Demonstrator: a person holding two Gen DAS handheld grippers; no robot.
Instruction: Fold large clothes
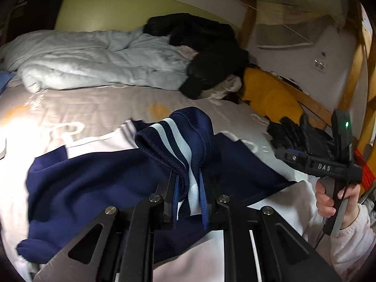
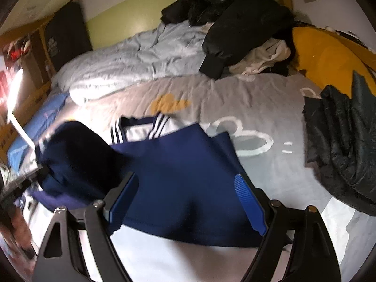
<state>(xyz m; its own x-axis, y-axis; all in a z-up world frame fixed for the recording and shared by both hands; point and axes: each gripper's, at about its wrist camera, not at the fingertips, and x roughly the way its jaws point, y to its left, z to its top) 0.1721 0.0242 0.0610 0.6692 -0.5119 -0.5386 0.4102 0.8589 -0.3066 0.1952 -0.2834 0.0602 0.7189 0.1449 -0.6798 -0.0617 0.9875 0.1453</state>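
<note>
A navy and white jacket (image 1: 94, 188) lies spread on the bed. My left gripper (image 1: 188, 183) is shut on its striped ribbed cuff (image 1: 174, 145), which stands lifted above the jacket with the sleeve hanging from it. In the right wrist view that raised sleeve (image 2: 77, 155) is a blurred dark shape at the left. My right gripper (image 2: 185, 178) hovers open over the jacket's navy panel (image 2: 188, 211), with nothing pinched between its blue pads (image 2: 249, 202). The striped collar (image 2: 141, 129) lies beyond it. A hand (image 1: 329, 202) holds the right gripper's handle.
The grey printed sheet (image 2: 235, 98) covers the bed. A pale blue duvet (image 1: 94, 58) and black coats (image 1: 206, 54) are heaped at the far side. A yellow cushion (image 1: 270, 94) and a folded dark puffer (image 2: 345, 152) lie at the right, by the wooden frame (image 1: 249, 23).
</note>
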